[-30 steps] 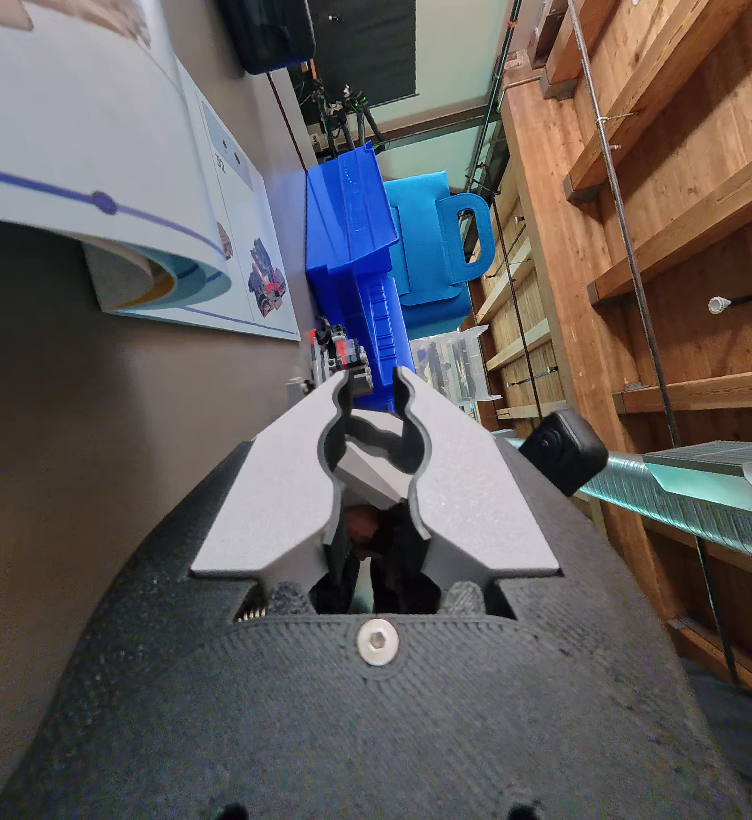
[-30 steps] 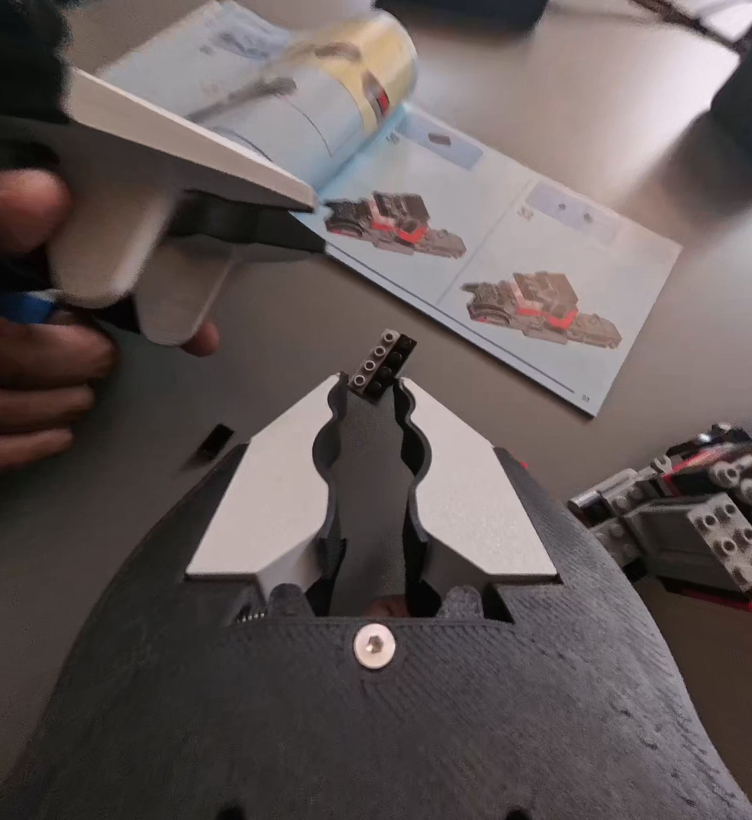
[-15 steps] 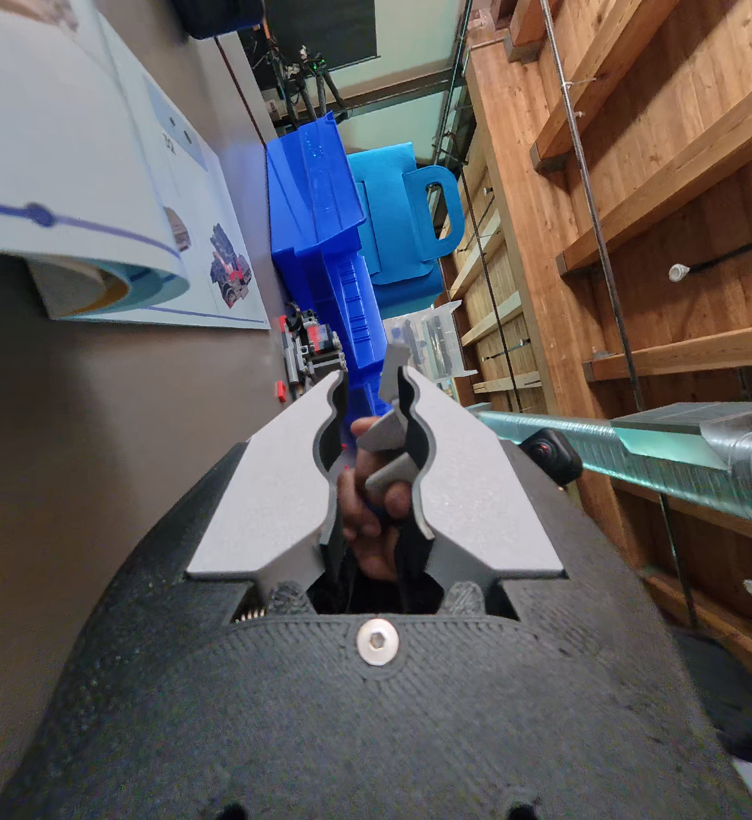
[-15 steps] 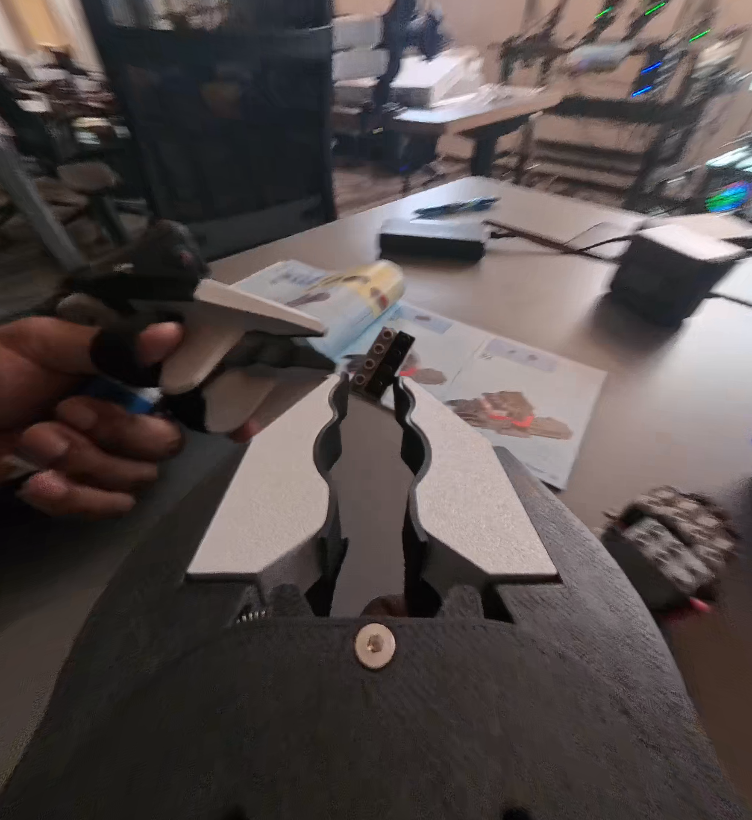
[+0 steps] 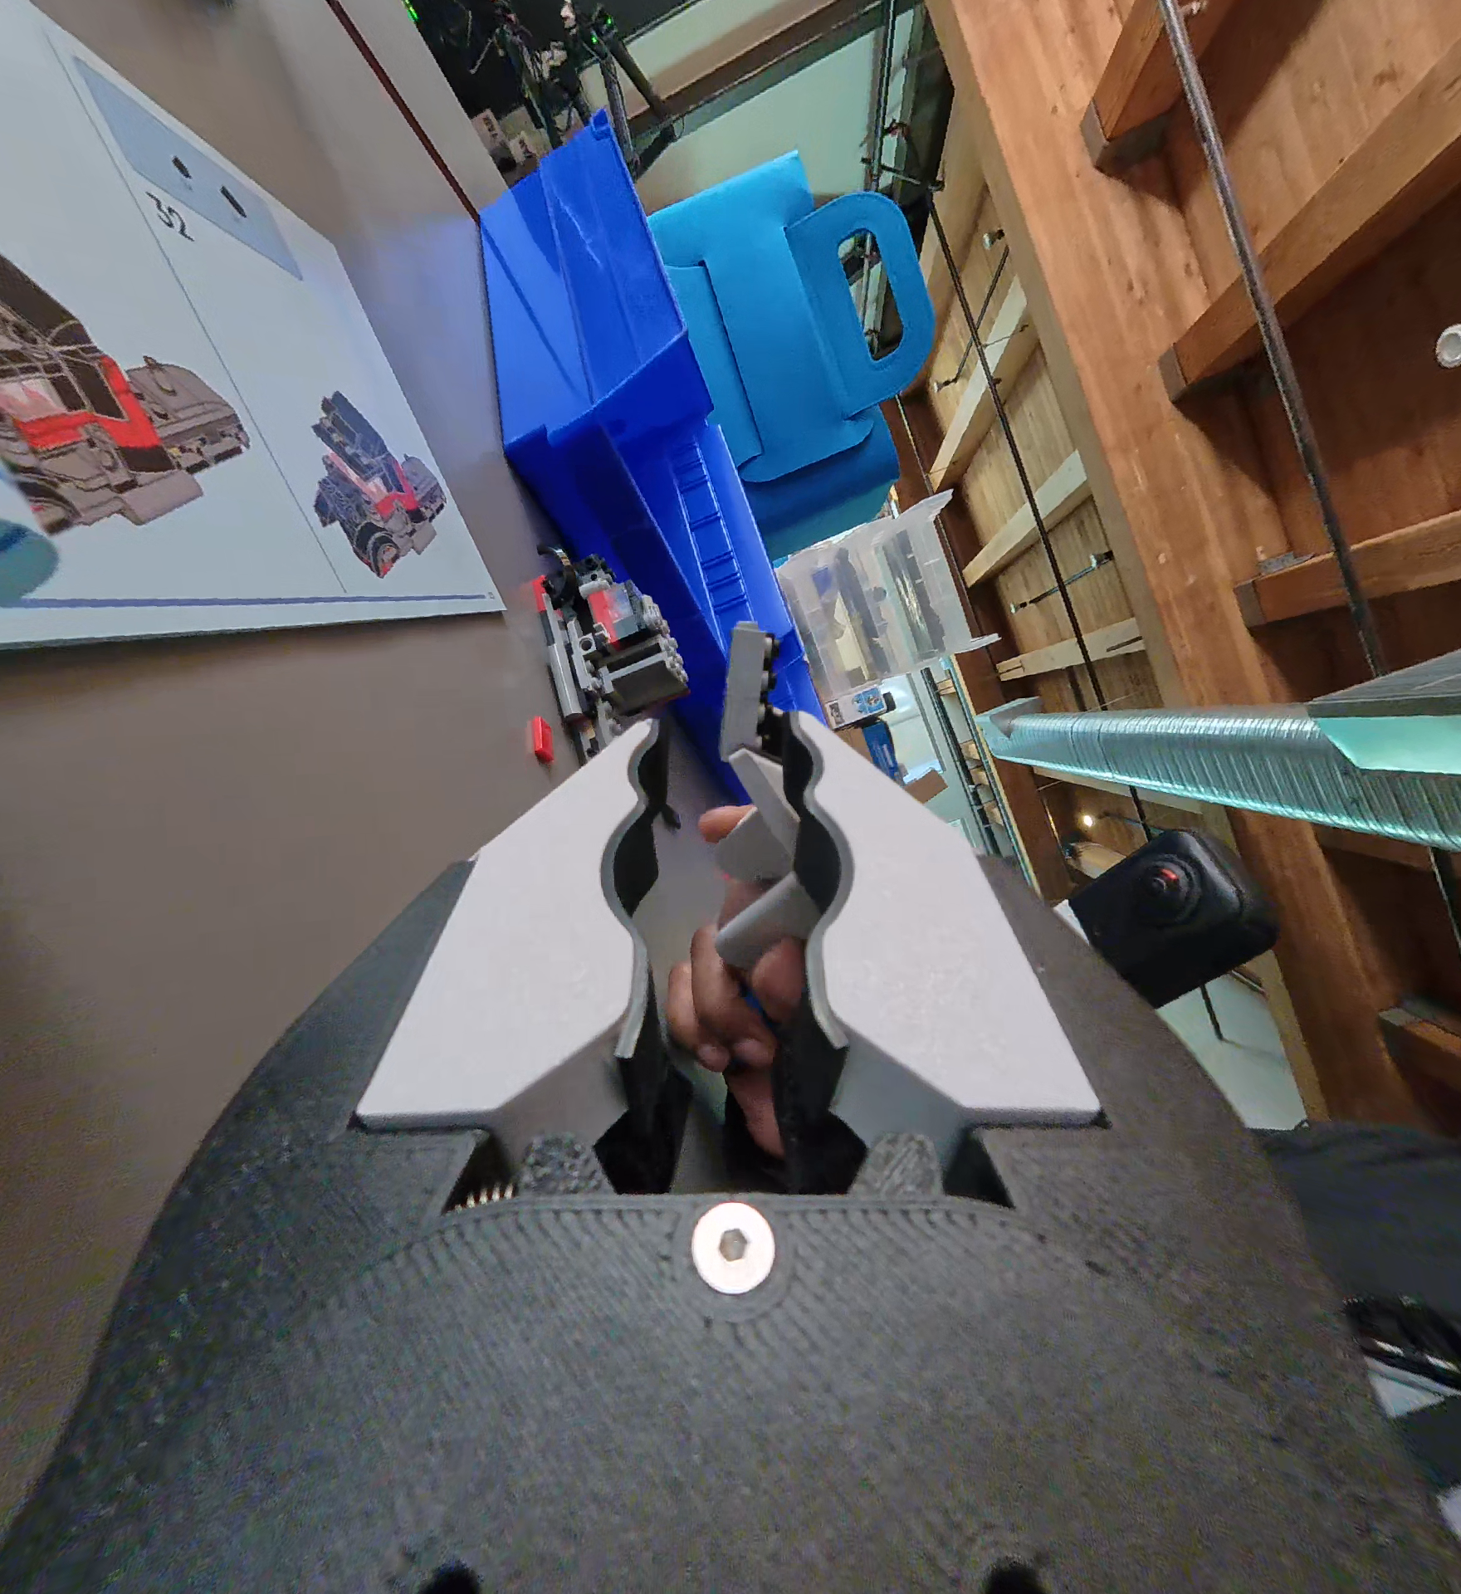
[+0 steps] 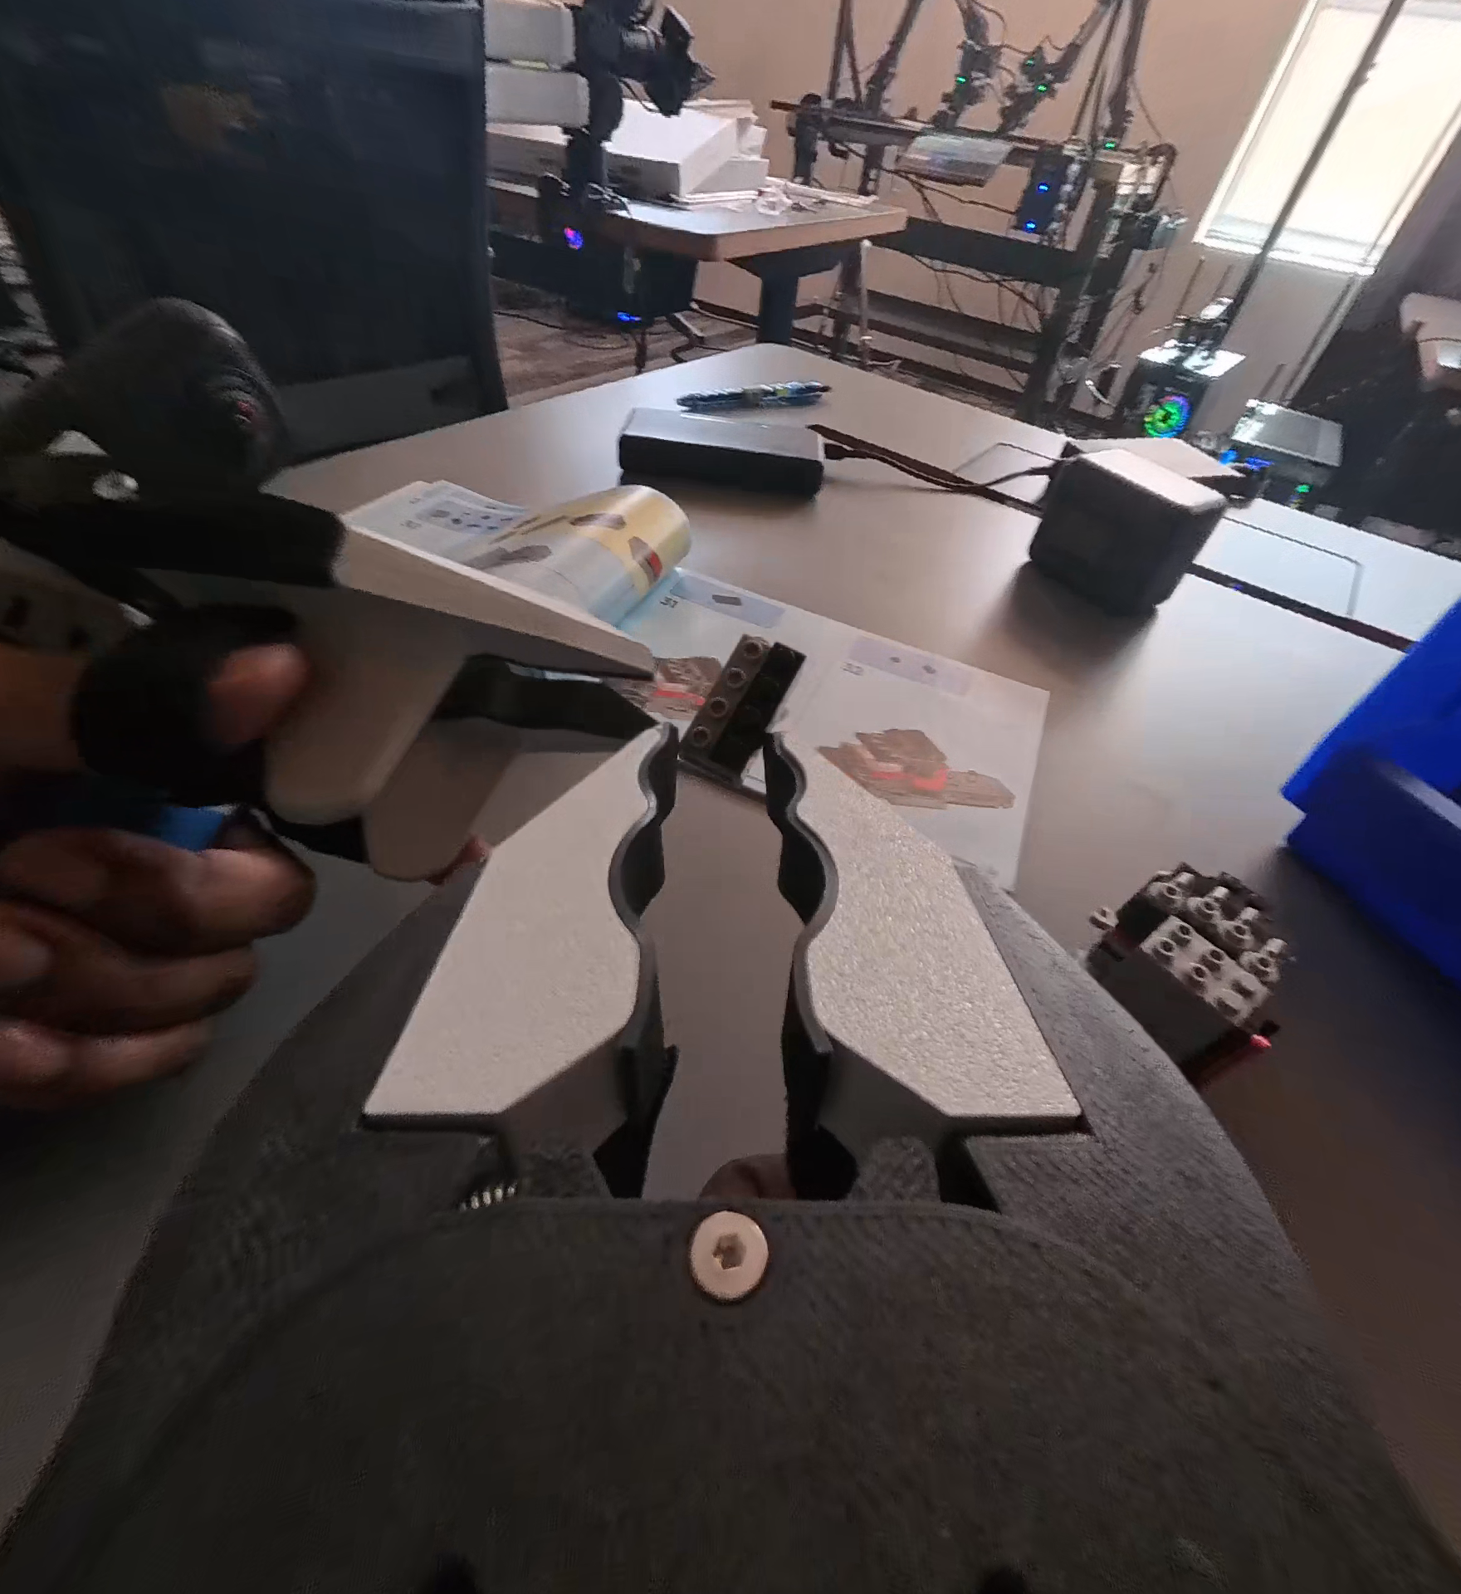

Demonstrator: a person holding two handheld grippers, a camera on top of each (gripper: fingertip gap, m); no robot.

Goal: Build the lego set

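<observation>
Two grippers meet above the table [image 6: 1098,776]: the right gripper [image 6: 717,746] pinches a black plate [image 6: 744,703]; the left gripper [image 5: 723,742], spread, should close squarely on it. The model [image 6: 1184,966] sits near right.

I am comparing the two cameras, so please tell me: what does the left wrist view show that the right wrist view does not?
Only the left wrist view shows the wooden shelving, a clear plastic organiser, the lighter blue handled case and a small loose red piece.

Only the right wrist view shows the black box, a pen, the dark cube and the room behind.

Both show the instruction booklet, the blue bin, the partly built lego model, and the black studded plate held in the right gripper.
</observation>
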